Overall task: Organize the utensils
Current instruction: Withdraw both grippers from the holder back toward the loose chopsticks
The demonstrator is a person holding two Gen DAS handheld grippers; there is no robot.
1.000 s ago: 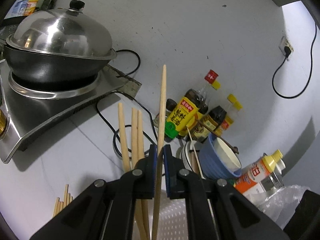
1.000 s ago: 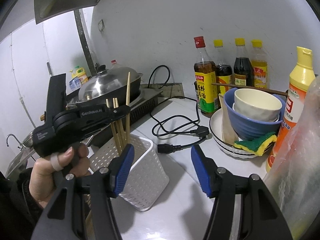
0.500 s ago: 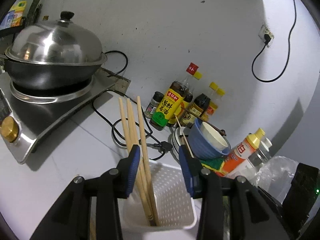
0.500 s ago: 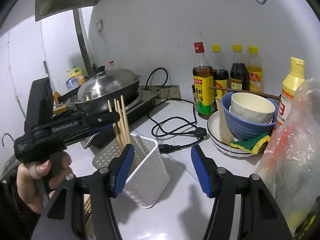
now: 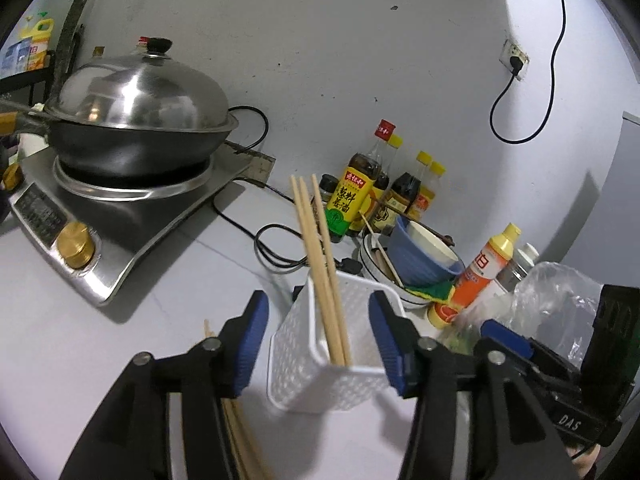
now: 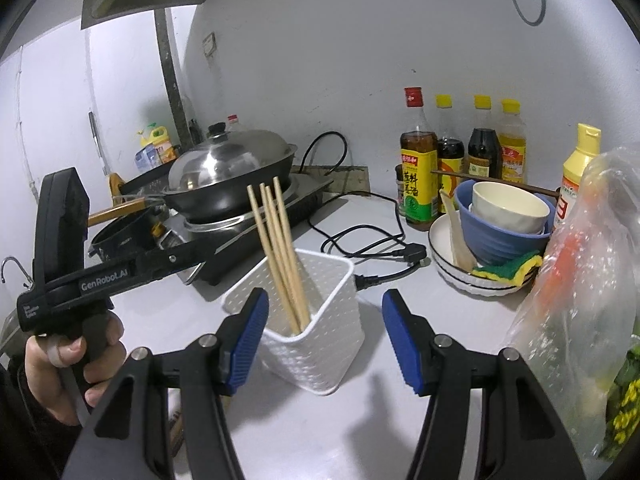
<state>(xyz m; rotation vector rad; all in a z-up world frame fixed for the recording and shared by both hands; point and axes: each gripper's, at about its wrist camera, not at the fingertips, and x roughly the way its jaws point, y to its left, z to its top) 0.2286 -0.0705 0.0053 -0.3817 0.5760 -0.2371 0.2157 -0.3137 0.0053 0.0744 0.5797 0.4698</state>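
A white perforated utensil holder (image 5: 324, 364) (image 6: 312, 320) stands on the counter with several wooden chopsticks (image 5: 320, 264) (image 6: 280, 256) leaning upright in it. My left gripper (image 5: 316, 344) is open and empty, pulled back just in front of the holder. More loose chopsticks (image 5: 236, 436) lie on the counter under its left finger. My right gripper (image 6: 324, 344) is open and empty, also just in front of the holder. The left gripper's body (image 6: 100, 276) shows in the right wrist view, held by a hand.
A lidded wok (image 5: 136, 120) sits on an induction cooker (image 5: 104, 216) at the left. A black power cord (image 6: 372, 244) lies behind the holder. Sauce bottles (image 6: 452, 160), stacked bowls and plates (image 6: 496, 240), an orange bottle (image 5: 484, 272) and a plastic bag (image 6: 588, 292) crowd the right.
My left gripper opened and let go of the chopstick, which now stands in the holder with the others. The left gripper drew back and down. The right gripper stayed open.
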